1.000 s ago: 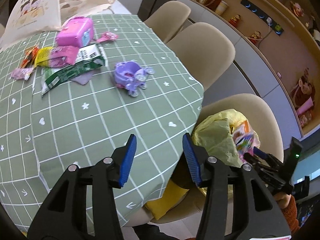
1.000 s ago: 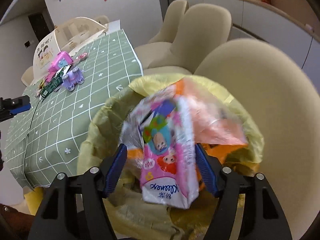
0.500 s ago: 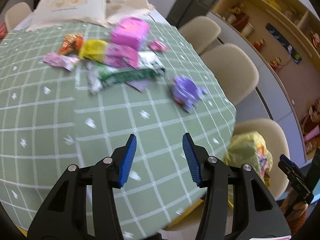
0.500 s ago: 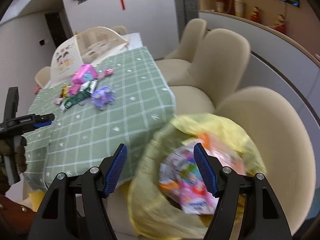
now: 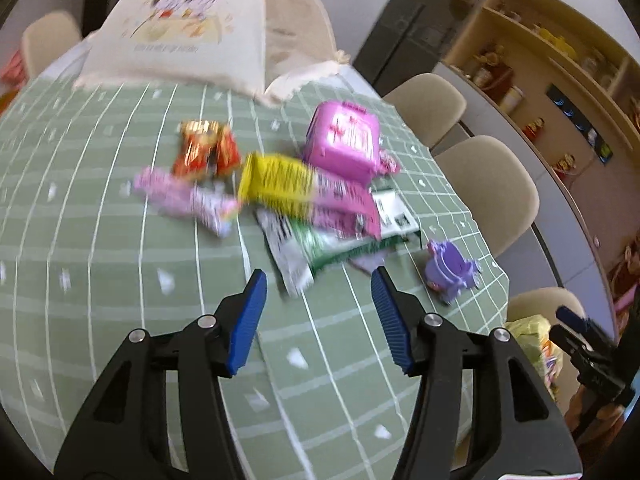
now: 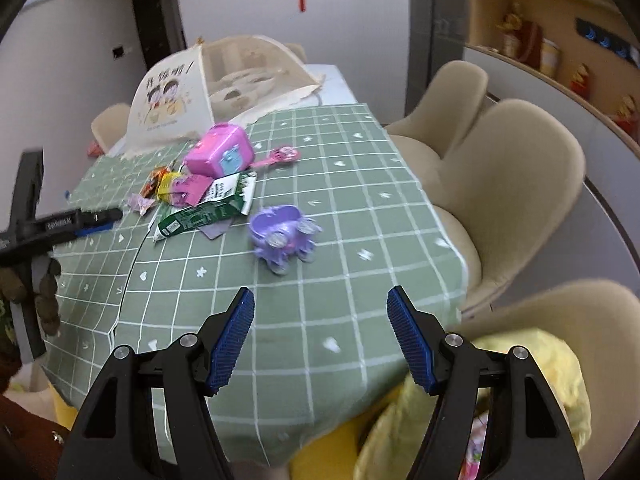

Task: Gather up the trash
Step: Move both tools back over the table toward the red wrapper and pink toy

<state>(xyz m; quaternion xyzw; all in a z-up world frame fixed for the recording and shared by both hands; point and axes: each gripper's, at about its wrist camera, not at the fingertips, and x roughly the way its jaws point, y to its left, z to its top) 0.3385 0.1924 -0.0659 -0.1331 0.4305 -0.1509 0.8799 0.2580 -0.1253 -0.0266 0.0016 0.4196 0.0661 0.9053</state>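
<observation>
Since the green wrapper (image 5: 320, 248) looks thin, light and crinkly, pinch its near end; both grippers, left gripper (image 5: 318, 300) and right gripper (image 6: 320, 320), have fingers wide open, holding nothing.

Even, soft indoor light is filling both views, with no hard shadows. Motion blur is smearing the wrappers (image 5: 280, 196) ahead of the left gripper (image 5: 318, 316). Fisheye is bending edges; corners are vignetting black.

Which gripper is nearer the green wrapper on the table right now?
Left. The left gripper, open, hovers just short of the green wrapper, which lies right ahead of its fingertips. The right gripper, open and empty, sits back at the table edge above the yellow trash bag.
</observation>
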